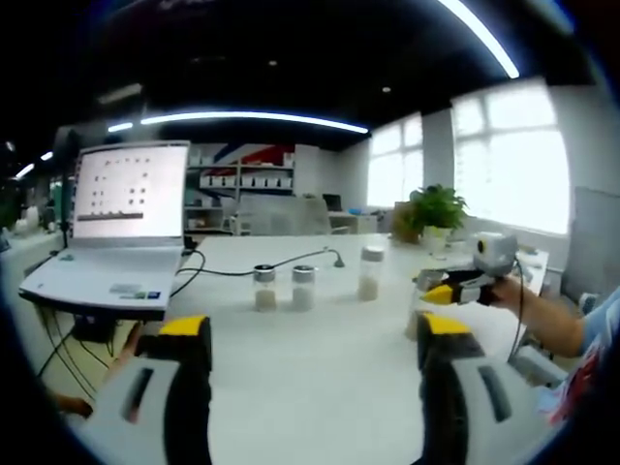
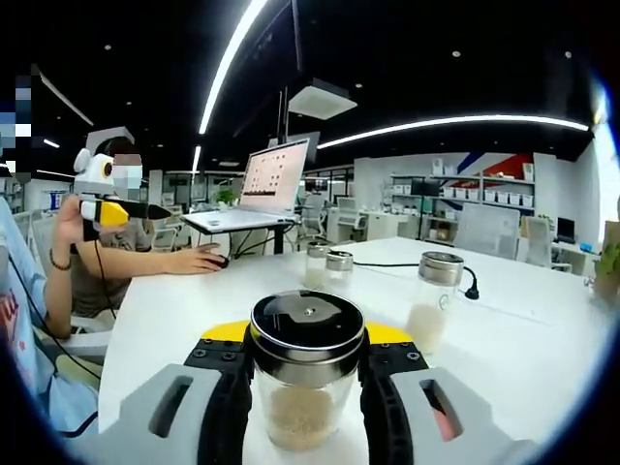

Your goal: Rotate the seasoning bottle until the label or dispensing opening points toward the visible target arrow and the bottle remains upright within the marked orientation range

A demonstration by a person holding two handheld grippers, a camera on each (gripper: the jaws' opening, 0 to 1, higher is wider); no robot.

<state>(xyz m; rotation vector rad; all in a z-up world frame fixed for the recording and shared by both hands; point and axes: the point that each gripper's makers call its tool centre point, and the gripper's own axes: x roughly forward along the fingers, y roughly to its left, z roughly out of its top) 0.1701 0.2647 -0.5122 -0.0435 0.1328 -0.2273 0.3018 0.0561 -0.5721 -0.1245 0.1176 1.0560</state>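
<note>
A glass seasoning bottle [image 2: 307,373] with a black and silver lid, part full of pale grains, stands upright on the white table [image 2: 194,320] in the right gripper view. My right gripper [image 2: 306,339] is shut on it, one yellow-tipped jaw pressed to each side. In the left gripper view my left gripper [image 1: 312,334] hovers over the table [image 1: 310,387], open with nothing between its jaws. There the right gripper [image 1: 463,286] comes in from the right in a person's hand.
Three more lidded bottles stand mid-table [image 1: 264,288] [image 1: 303,287] [image 1: 370,272]. An open laptop [image 1: 126,223] with cables sits at the left edge, a potted plant [image 1: 436,208] far right. A seated person rests a hand [image 2: 199,260] near the laptop [image 2: 276,179].
</note>
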